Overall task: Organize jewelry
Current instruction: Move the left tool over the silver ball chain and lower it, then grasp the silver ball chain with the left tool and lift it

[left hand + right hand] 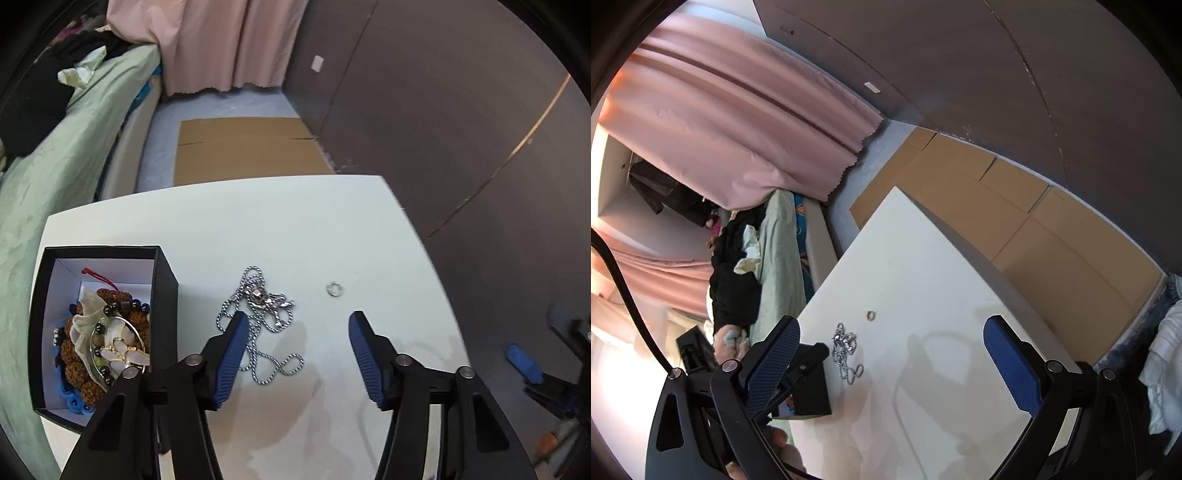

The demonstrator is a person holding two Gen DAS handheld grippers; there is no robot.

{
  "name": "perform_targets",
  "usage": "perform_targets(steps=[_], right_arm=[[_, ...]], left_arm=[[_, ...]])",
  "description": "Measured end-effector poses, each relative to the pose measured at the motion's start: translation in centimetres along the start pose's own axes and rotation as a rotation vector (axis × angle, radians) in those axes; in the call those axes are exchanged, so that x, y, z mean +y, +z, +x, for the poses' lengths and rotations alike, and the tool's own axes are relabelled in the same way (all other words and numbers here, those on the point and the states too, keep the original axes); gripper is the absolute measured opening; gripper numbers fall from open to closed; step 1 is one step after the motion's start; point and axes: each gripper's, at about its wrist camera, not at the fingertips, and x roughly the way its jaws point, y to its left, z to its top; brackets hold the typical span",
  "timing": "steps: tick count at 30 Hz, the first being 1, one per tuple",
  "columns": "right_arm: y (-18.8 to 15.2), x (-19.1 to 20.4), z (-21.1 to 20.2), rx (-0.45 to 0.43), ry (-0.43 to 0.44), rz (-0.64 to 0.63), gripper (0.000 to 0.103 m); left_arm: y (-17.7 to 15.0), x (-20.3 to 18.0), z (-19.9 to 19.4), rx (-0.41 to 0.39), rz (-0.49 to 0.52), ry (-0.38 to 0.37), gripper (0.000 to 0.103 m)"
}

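Observation:
A silver chain necklace (258,317) lies tangled on the white table (314,229), just ahead of my left gripper (297,321), which is open and empty above it. A small silver ring (334,288) lies to the chain's right. A black box (99,332) at the table's left holds bead bracelets and other jewelry. In the right wrist view my right gripper (892,328) is open and empty, above the table's near side; the chain (846,350), the ring (871,315) and the box (812,391) lie ahead of it to the left.
A bed with a green sheet (55,166) and dark clothes runs along the table's left. Flattened cardboard (247,151) lies on the floor beyond the table. A pink curtain (221,44) and a dark wall (443,110) stand behind.

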Motion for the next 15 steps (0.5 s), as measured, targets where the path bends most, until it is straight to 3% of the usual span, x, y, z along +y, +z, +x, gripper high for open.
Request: perform_targets(steps=[3,15], right_arm=[[0.1,0.0,-0.1,0.003,0.0,0.003,0.101],[0.5,-0.6,-0.5,0.005,-0.01,0.01,0.101]], left_arm=[[0.1,-0.1,1.1,0.003,0.002,0.071,0.043],[0.5,-0.9,4.3,-0.038,0.066,0.305,0.043]])
